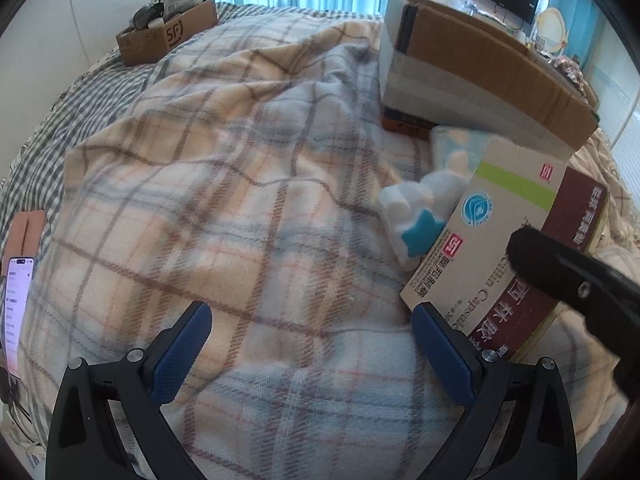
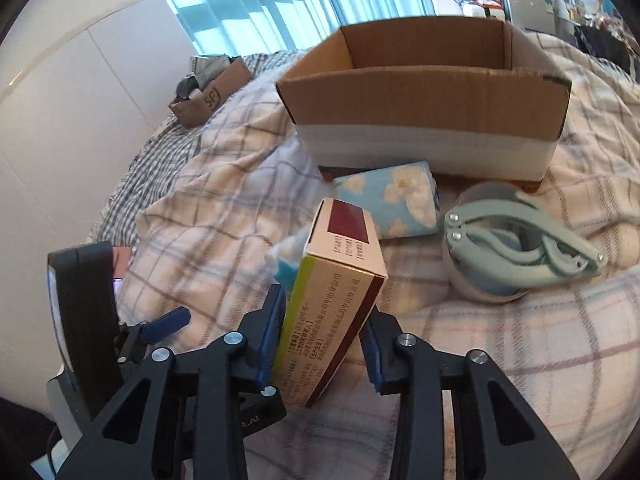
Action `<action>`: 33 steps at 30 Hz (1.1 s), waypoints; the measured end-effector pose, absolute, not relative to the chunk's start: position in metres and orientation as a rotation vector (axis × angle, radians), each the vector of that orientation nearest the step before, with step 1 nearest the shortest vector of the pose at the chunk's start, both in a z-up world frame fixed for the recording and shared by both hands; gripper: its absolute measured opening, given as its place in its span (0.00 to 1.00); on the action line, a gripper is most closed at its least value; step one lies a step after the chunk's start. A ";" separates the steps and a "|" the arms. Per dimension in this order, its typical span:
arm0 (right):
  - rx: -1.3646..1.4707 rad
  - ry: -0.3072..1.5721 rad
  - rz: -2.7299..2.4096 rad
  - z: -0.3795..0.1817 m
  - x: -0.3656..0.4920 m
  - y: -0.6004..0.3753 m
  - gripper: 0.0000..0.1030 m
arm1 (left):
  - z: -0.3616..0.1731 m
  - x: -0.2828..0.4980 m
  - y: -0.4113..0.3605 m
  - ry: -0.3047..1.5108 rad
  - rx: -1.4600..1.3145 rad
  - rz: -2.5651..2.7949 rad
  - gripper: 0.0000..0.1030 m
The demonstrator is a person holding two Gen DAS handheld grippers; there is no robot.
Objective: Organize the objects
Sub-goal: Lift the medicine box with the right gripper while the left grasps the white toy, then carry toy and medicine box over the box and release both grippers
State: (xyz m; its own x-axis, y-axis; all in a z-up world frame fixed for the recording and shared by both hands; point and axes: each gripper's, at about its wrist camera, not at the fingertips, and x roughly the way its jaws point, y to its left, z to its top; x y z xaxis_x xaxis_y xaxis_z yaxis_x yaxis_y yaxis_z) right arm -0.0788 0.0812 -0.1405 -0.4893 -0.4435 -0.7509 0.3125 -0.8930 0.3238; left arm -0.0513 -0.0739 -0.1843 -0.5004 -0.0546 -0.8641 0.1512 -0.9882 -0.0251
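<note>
My right gripper [image 2: 324,320] is shut on a beige and maroon medicine box [image 2: 334,292] and holds it above the plaid blanket. The same box [image 1: 500,248] shows at the right of the left wrist view, with a right finger [image 1: 532,252] on it. My left gripper [image 1: 312,344] is open and empty over the blanket, just left of the box. An open cardboard box [image 2: 424,92] stands behind on the bed; it also shows in the left wrist view [image 1: 480,68]. A blue floral tissue pack [image 2: 392,204], a cotton bag [image 1: 416,216] and a cup with green folding hangers [image 2: 516,236] lie in front of it.
A smaller cardboard box [image 1: 168,32] with clutter sits at the far left of the bed. A lit phone [image 1: 16,312] lies at the left edge. An orange flat item [image 1: 404,124] peeks from under the big box. A wall and a curtained window are behind.
</note>
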 end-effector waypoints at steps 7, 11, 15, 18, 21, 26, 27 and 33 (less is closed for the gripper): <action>1.107 0.178 -2.638 -0.090 -0.066 0.096 0.28 | -0.168 -0.054 -0.052 0.023 1.454 -2.708 1.00; 1.117 0.250 -2.724 -0.082 -0.068 0.118 0.28 | -0.159 -0.066 -0.044 0.014 1.405 -2.757 1.00; 1.134 0.242 -2.748 -0.083 -0.075 0.134 0.28 | -0.160 -0.084 -0.037 0.033 1.404 -2.778 1.00; 1.154 0.236 -2.749 -0.089 -0.079 0.141 0.28 | -0.165 -0.098 -0.029 0.018 1.410 -2.792 1.00; 1.171 0.227 -2.742 -0.094 -0.081 0.145 0.28 | -0.173 -0.112 -0.025 0.014 1.428 -2.800 0.95; 1.178 0.205 -2.733 -0.097 -0.085 0.150 0.28 | -0.187 -0.123 -0.021 0.024 1.523 -2.795 0.65; 1.179 0.196 -2.730 -0.097 -0.085 0.151 0.28 | -0.186 -0.121 -0.021 0.021 1.507 -2.809 0.65; 1.170 0.194 -2.732 -0.094 -0.083 0.150 0.28 | -0.176 -0.106 -0.027 0.046 1.498 -2.821 0.65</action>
